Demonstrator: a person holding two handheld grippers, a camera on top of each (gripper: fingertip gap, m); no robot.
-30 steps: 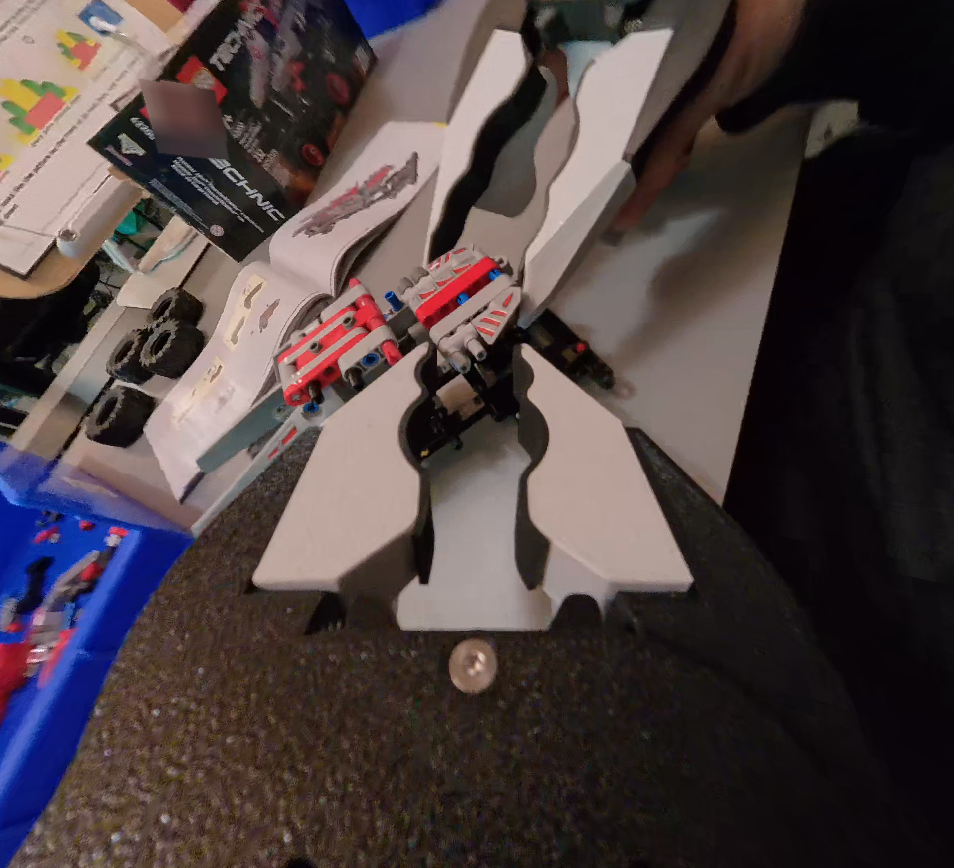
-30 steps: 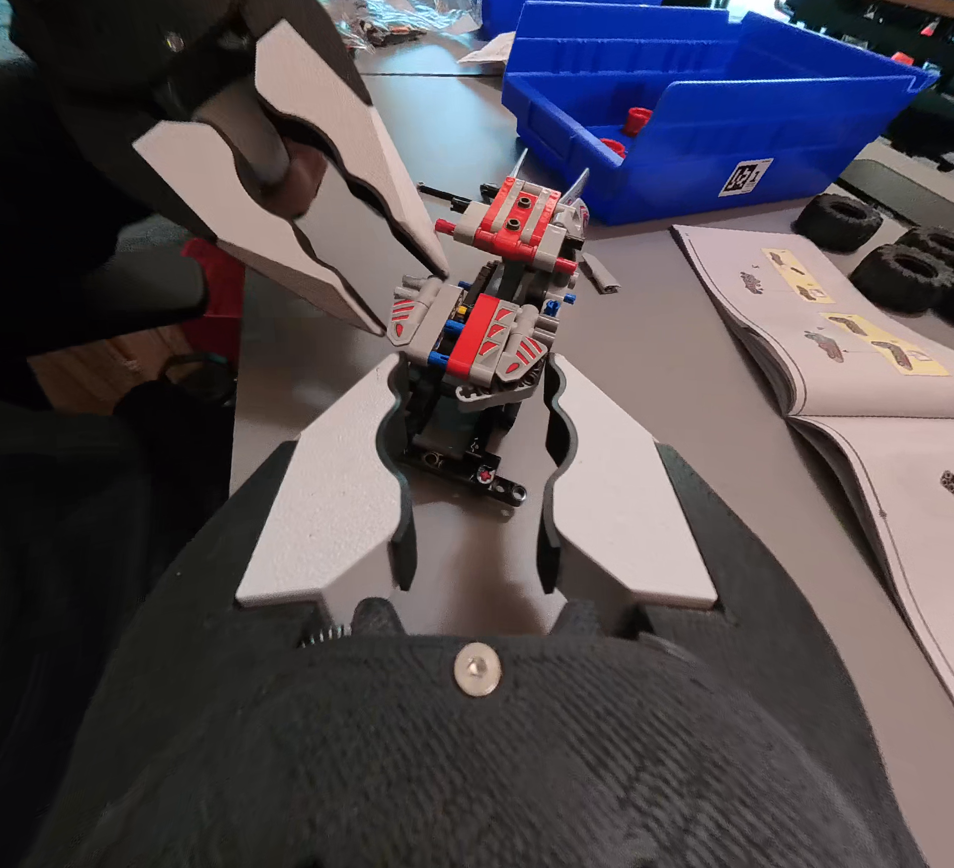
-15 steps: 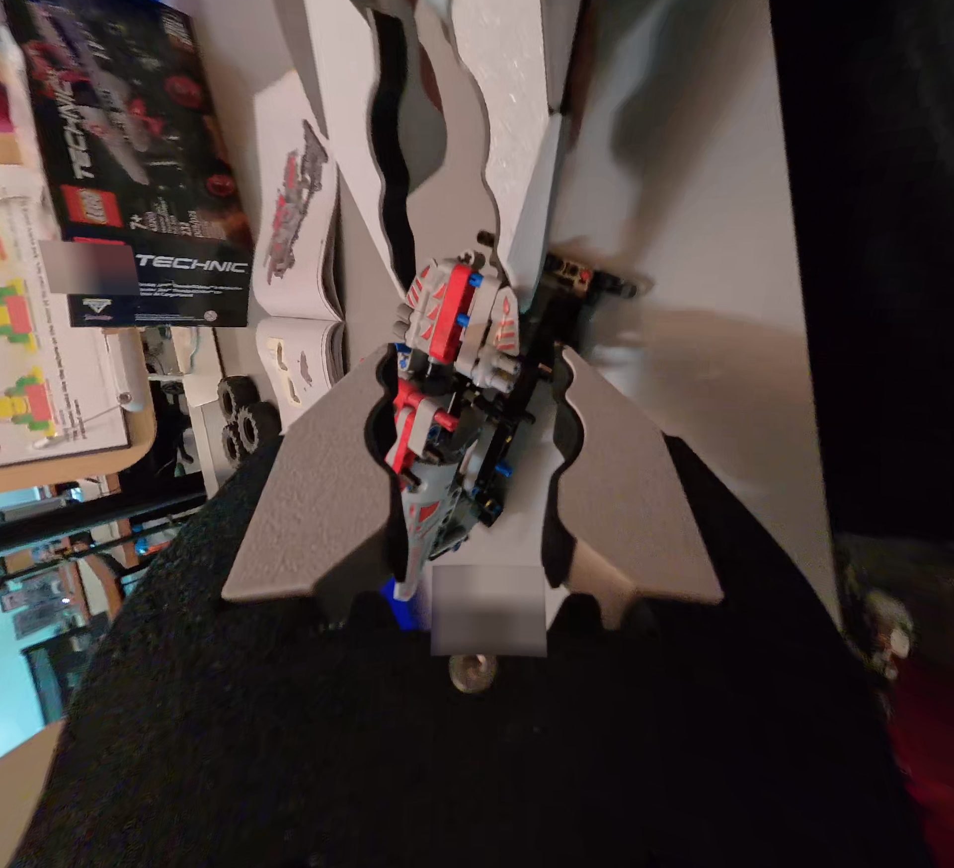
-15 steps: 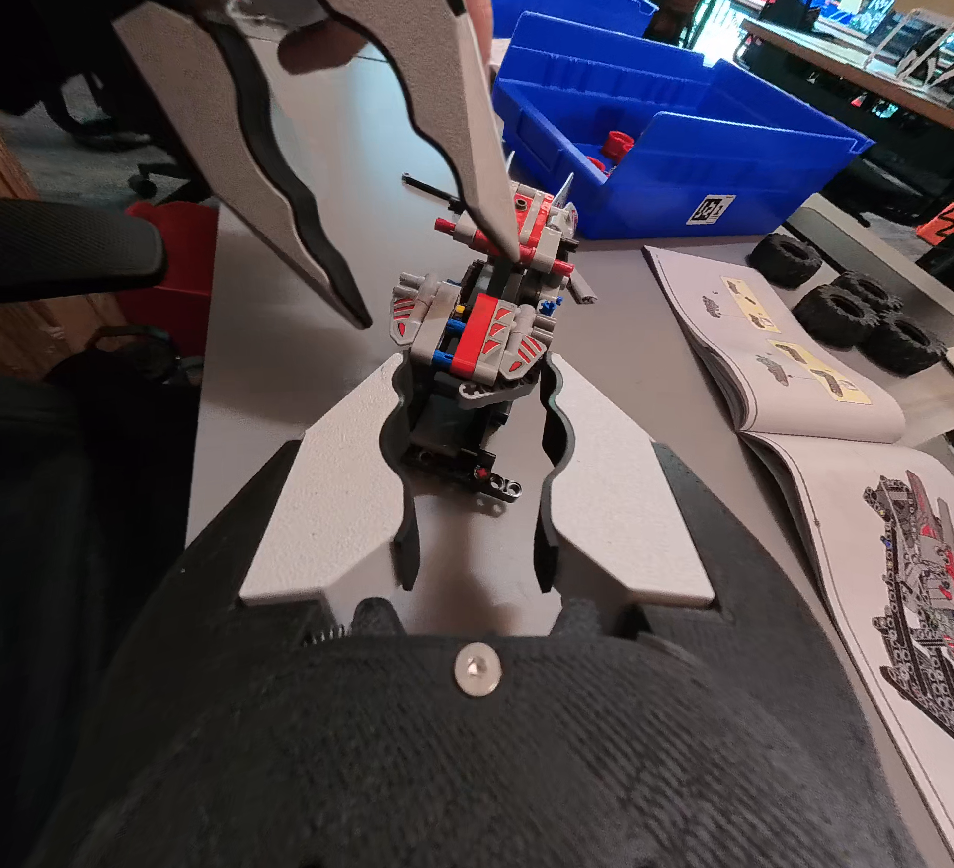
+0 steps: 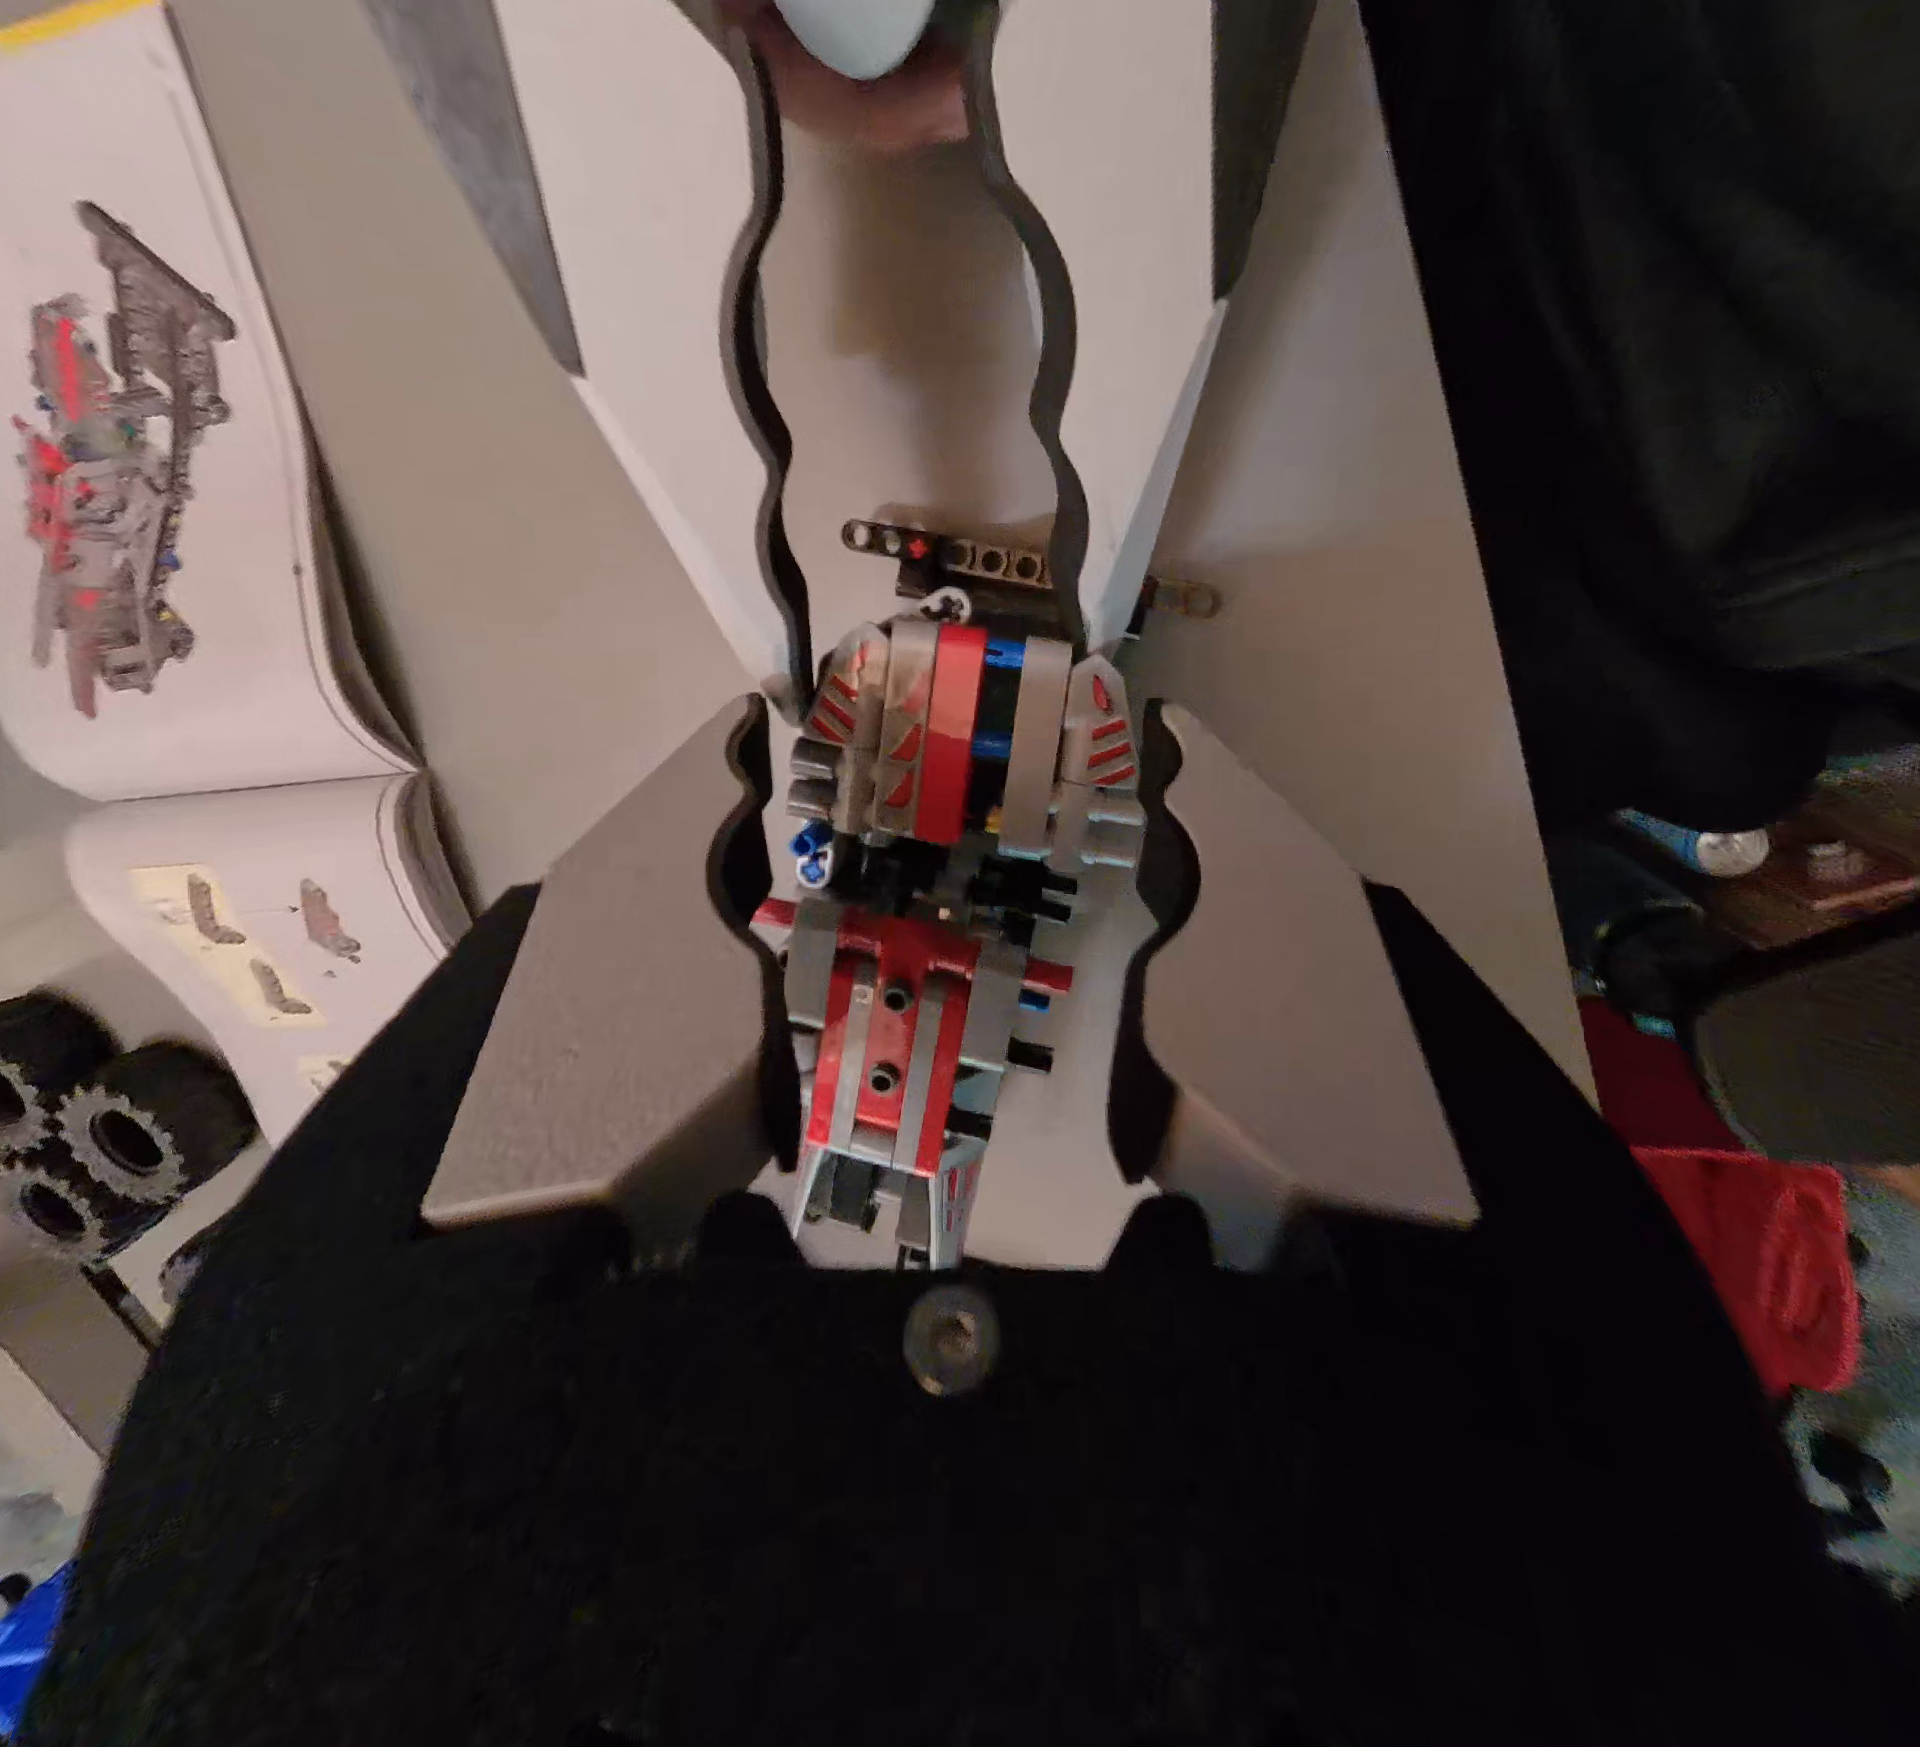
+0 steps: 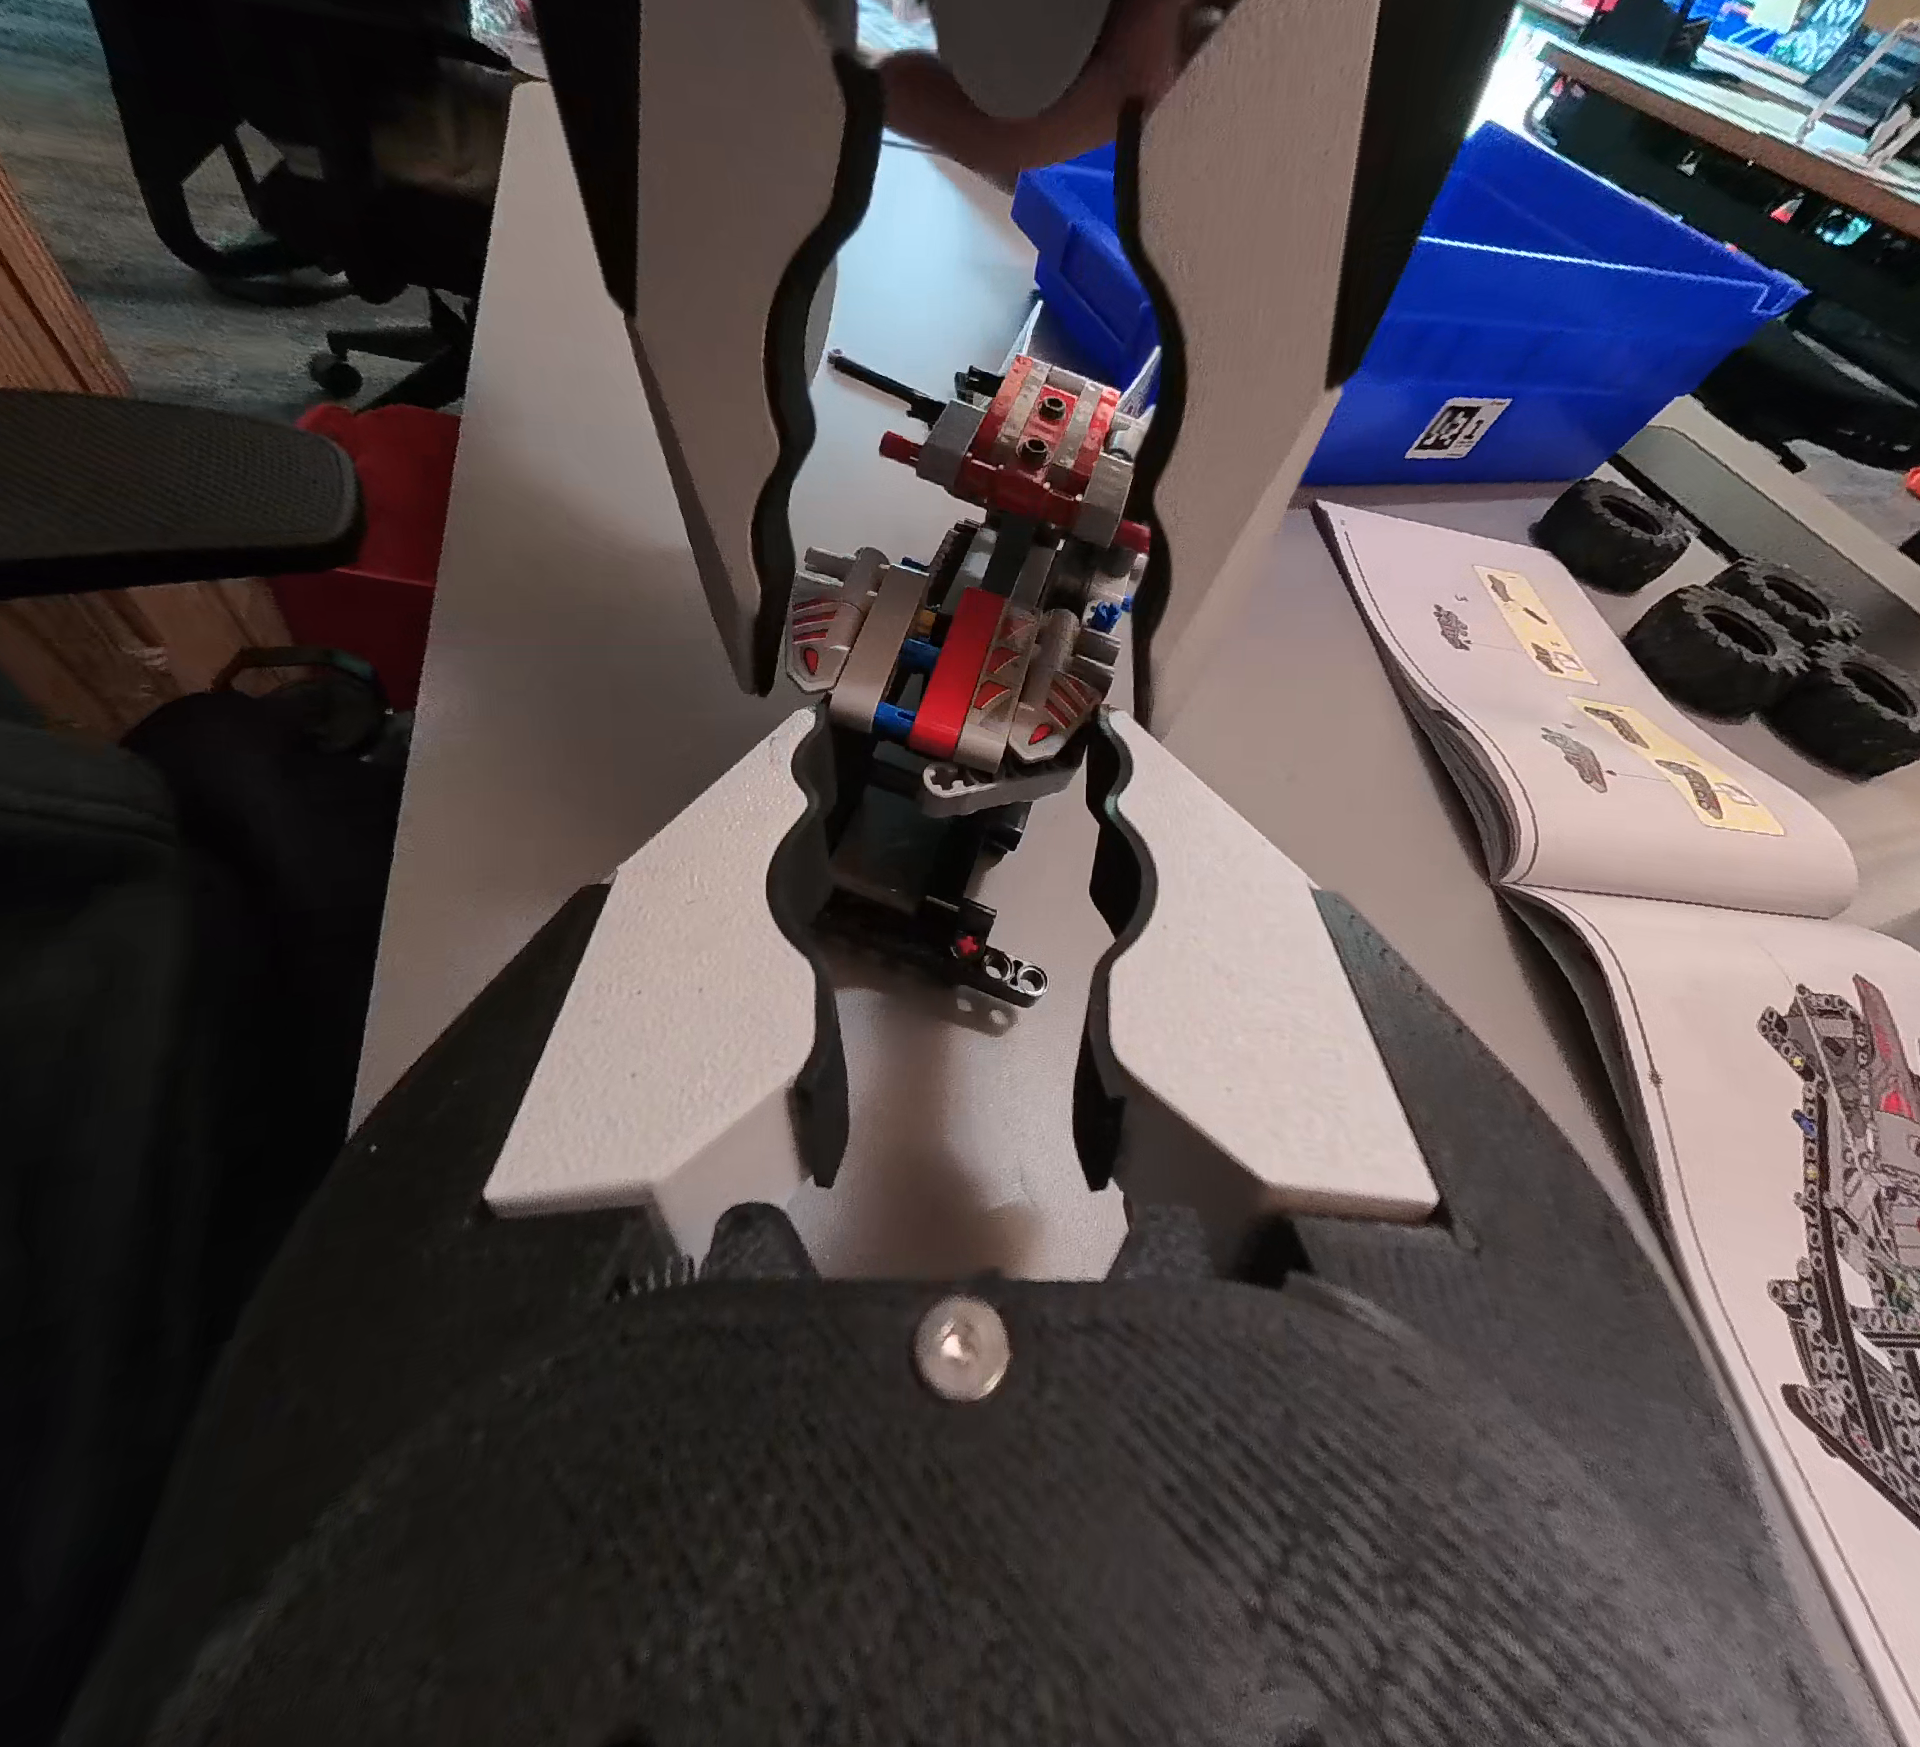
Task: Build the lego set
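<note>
A red, grey and black lego model (image 6: pixel 1029 450) is held over the grey table (image 6: pixel 561 554). My right gripper (image 6: pixel 956 731) is shut on the model's black lower part. A black beam sticks out below, towards the camera. My left gripper (image 5: pixel 961 721) is open. Its fingers straddle the model (image 5: pixel 904 1022) from the opposite end, close to its sides. In the right wrist view my left gripper (image 6: pixel 951 689) comes down from the top, and one finger (image 6: pixel 1226 450) lies against the red upper section. In the left wrist view my right gripper (image 5: pixel 940 669) reaches in from the top.
An open instruction booklet (image 6: pixel 1621 762) lies on the table to the right, also in the left wrist view (image 5: pixel 177 450). Several black tyres (image 6: pixel 1745 648) sit beyond it. A blue bin (image 6: pixel 1538 326) stands behind. A black chair armrest (image 6: pixel 156 492) is off the table's left edge. The grippers are tip to tip, or close to it.
My left gripper has opened wider, swung round and slid over the model until its fingers straddle it. My right gripper has kept its hold on the model.
</note>
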